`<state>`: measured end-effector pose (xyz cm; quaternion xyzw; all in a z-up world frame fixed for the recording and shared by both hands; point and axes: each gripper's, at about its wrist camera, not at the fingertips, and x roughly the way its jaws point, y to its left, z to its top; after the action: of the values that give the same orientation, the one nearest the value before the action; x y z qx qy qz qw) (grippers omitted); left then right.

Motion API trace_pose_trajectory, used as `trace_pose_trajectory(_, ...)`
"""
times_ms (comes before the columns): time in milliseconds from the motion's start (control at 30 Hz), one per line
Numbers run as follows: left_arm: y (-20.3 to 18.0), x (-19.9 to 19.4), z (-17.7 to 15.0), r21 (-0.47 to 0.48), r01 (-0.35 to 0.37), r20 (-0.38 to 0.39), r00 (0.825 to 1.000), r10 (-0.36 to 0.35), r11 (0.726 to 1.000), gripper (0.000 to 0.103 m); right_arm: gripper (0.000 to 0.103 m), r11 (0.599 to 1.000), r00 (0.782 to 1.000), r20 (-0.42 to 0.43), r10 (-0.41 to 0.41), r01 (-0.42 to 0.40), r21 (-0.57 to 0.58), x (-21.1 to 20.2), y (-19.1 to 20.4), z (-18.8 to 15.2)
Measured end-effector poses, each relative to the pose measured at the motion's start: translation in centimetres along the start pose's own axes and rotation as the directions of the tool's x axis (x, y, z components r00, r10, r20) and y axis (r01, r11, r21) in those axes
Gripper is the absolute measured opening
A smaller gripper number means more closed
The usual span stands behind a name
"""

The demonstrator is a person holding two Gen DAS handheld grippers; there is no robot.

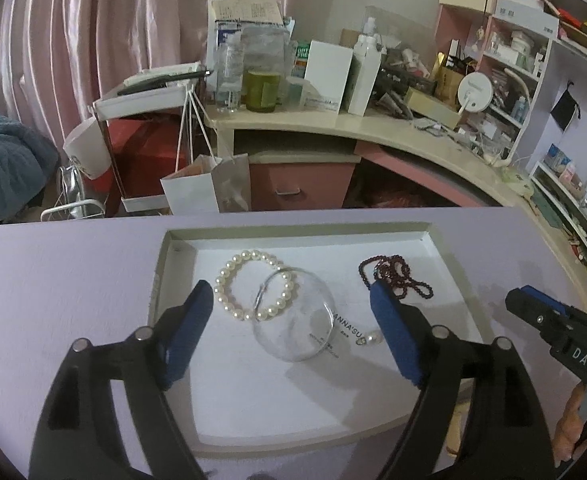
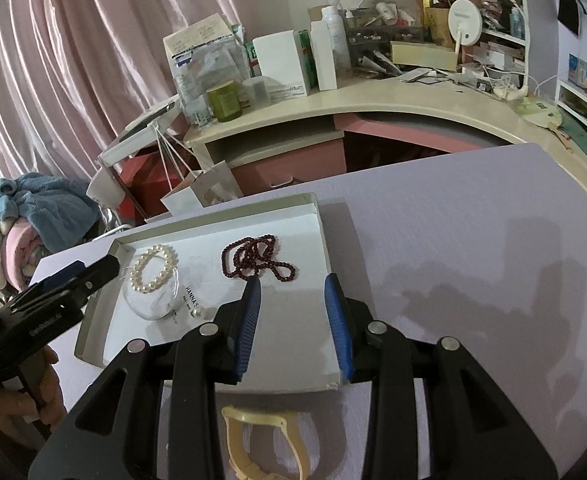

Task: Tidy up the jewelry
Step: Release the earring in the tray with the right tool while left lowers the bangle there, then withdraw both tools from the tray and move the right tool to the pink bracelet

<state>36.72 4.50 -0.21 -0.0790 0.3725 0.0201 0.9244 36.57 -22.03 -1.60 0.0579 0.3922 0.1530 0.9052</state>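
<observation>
A shallow white box tray (image 1: 293, 239) (image 2: 213, 219) lies on the lilac table (image 1: 73, 280) (image 2: 453, 240). In it are a pearl bracelet (image 1: 223, 280) (image 2: 135, 276), a clear bangle (image 1: 317, 320) (image 2: 145, 312) overlapping it, a heap of dark red beads (image 1: 405, 276) (image 2: 249, 258) and a small pearl earring (image 1: 373, 338) (image 2: 199, 312). My left gripper (image 1: 293, 300) (image 2: 93, 272) hangs open above the bracelet and bangle, gripping nothing. My right gripper (image 2: 293, 282) (image 1: 533, 304) is open over the tray's right side, just short of the beads. A cream watch strap (image 2: 253, 418) lies on the table below it.
Behind the table curves a cluttered desk (image 1: 373, 124) (image 2: 373, 96) with bottles, boxes and a round mirror (image 1: 475, 92) (image 2: 464, 22). A white paper bag (image 1: 197, 188) stands on the floor. Shelves (image 1: 573, 184) run along the right. A hand (image 2: 13, 400) holds the left gripper's handle.
</observation>
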Motion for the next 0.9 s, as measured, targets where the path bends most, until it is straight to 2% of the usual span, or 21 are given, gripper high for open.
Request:
trace_pose_trajectory(200,0.5,-2.9,-0.4,-0.019,-0.012,0.039,0.999,0.012,1.0,0.087,0.035,1.0,1.0,0.025,-0.001,0.001,0.011,-2.5,-0.4,-1.0)
trace_pose_trajectory(367,1.5,-7.0,-1.7,-0.059,-0.022,0.085,0.996,0.027,0.998,0.09,0.035,1.0,0.999,0.047,0.006,-0.007,0.018,-5.3,-0.4,-2.8)
trace_pose_trajectory(500,3.0,-11.0,-4.1,-0.102,-0.049,0.122,0.991,0.061,0.994,0.092,0.035,1.0,0.998,0.062,0.008,-0.009,0.007,-7.2,-0.3,-4.7)
trace_pose_trajectory(700,4.7,-15.5,-8.5,-0.178,-0.088,0.135,0.984,0.112,0.98,0.093,0.04,1.0,0.998,0.055,0.006,-0.006,0.004,-9.0,-0.5,-8.1)
trace_pose_trajectory(900,4.9,-18.0,-12.0,-0.19,-0.134,0.13,0.978,0.161,0.973,0.093,0.04,1.0,0.999,0.03,-0.018,0.019,-0.023,-9.5,-0.7,-11.3)
